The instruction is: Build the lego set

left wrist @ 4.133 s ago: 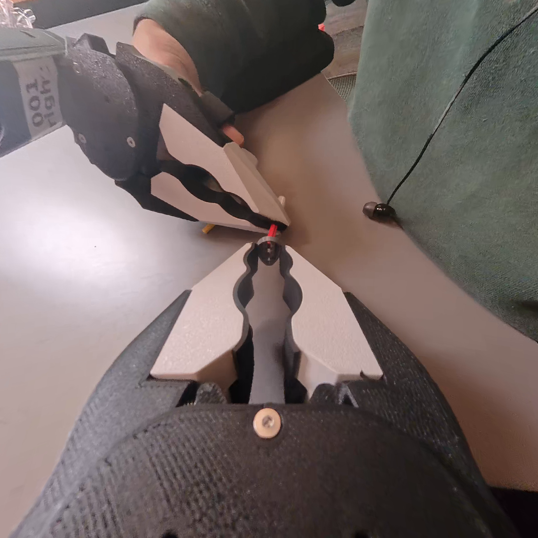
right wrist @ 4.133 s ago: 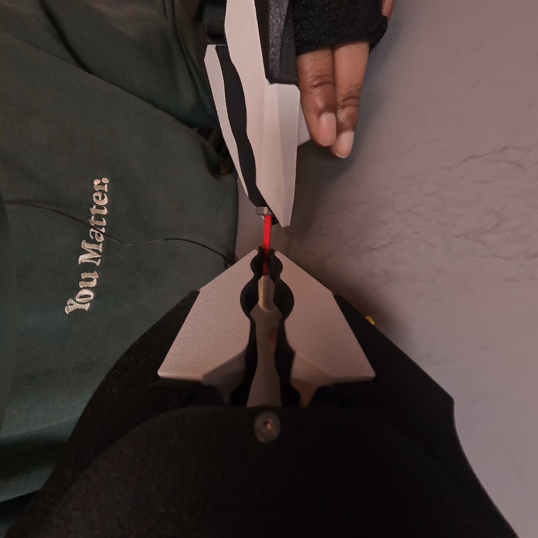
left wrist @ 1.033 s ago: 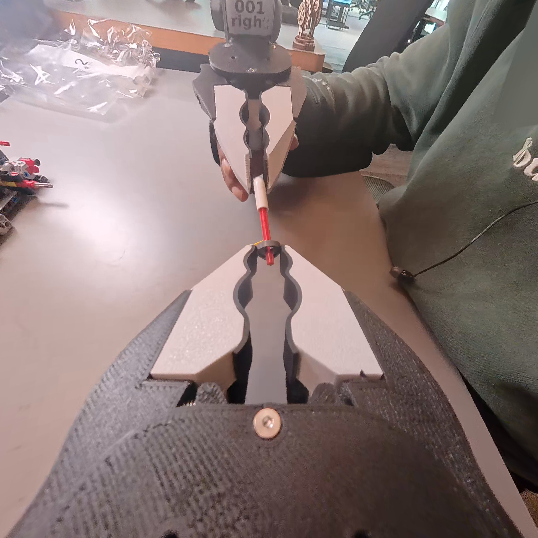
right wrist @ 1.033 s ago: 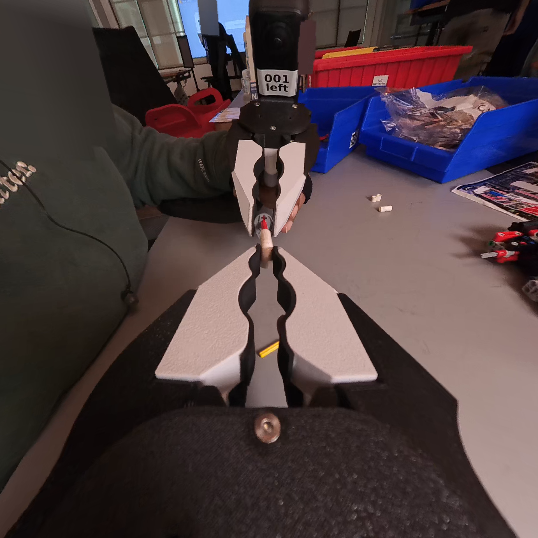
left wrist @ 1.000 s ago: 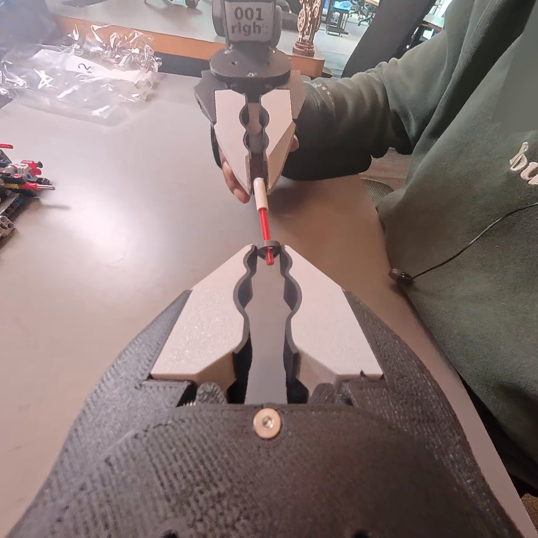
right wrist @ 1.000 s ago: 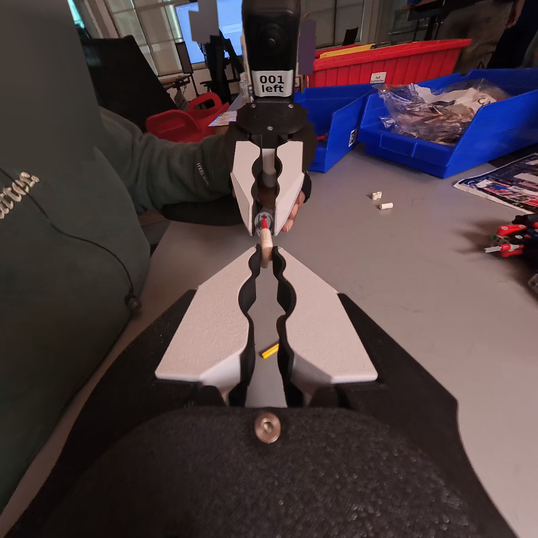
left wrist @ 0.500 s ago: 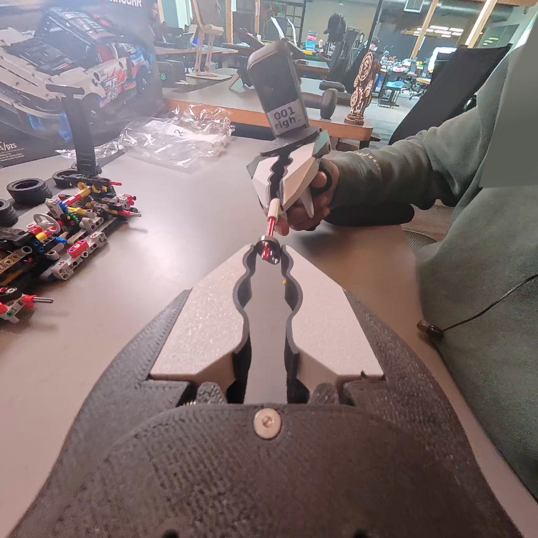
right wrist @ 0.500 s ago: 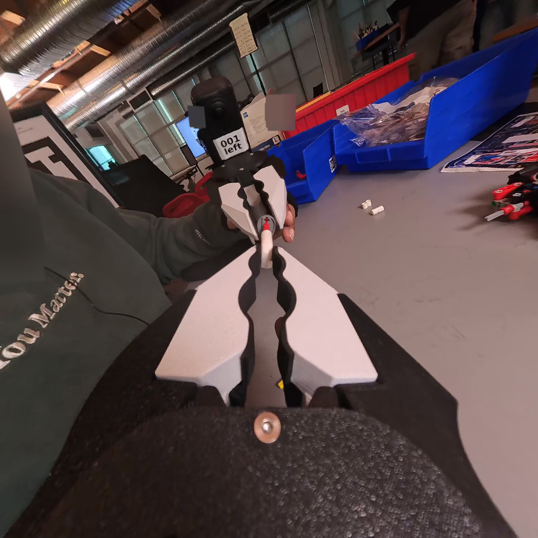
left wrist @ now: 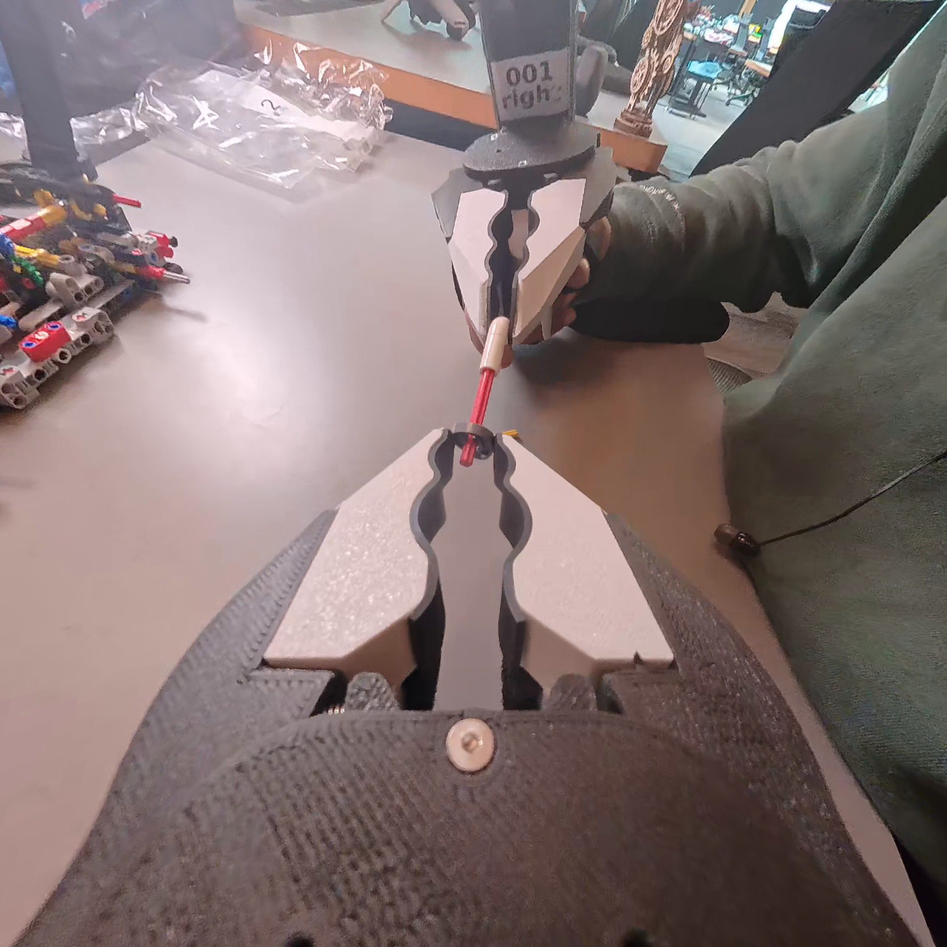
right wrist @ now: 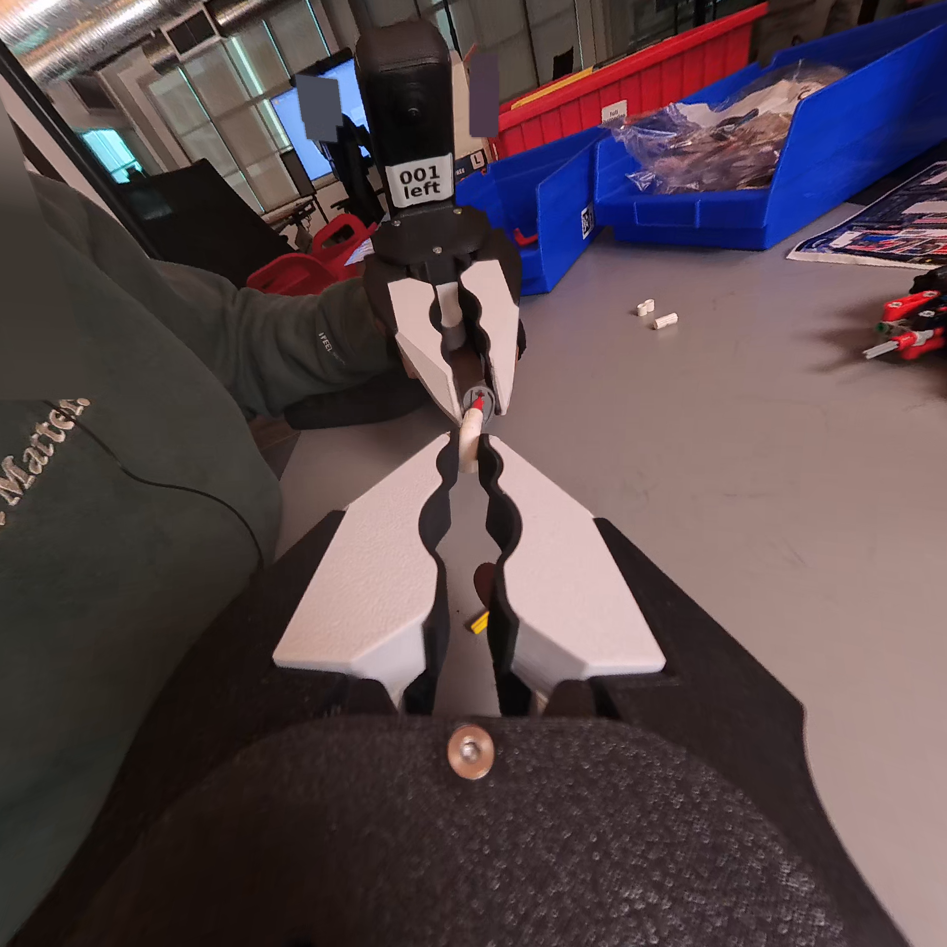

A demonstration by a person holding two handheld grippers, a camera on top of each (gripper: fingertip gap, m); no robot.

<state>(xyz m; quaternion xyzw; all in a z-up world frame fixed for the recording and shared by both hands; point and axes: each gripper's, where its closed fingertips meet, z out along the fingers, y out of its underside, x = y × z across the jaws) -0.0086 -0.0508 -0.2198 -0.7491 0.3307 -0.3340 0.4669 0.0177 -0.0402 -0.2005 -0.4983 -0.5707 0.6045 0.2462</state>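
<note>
My left gripper (left wrist: 471, 439) is shut on a small grey round bush (left wrist: 476, 429), held above the grey table (left wrist: 256, 410). A red axle (left wrist: 481, 397) passes through the bush, and its end pokes out between my left fingers. My right gripper (right wrist: 467, 445) is shut on a white sleeve (right wrist: 469, 441) fitted on the axle's other end. The two grippers face each other tip to tip. The left wrist view shows the right gripper (left wrist: 505, 328) with the white sleeve (left wrist: 494, 342). The right wrist view shows the left gripper (right wrist: 479, 405) with the grey bush (right wrist: 480, 399).
A partly built toy-brick chassis (left wrist: 56, 287) and clear plastic bags (left wrist: 246, 112) lie at the left in the left wrist view. Blue bins (right wrist: 717, 169), two white sleeves (right wrist: 656, 313), a booklet (right wrist: 881, 230) and red parts (right wrist: 912, 333) lie at the right. A yellow pin (right wrist: 477, 622) lies below my right gripper. The person's green sweatshirt (left wrist: 845, 410) is close. My right fingertips sit around 4 cm from my left ones.
Both grippers have swung round and tilted together, still joined by the axle. More of the red axle now shows between sleeve and bush than half a second ago. Both grasps have held.
</note>
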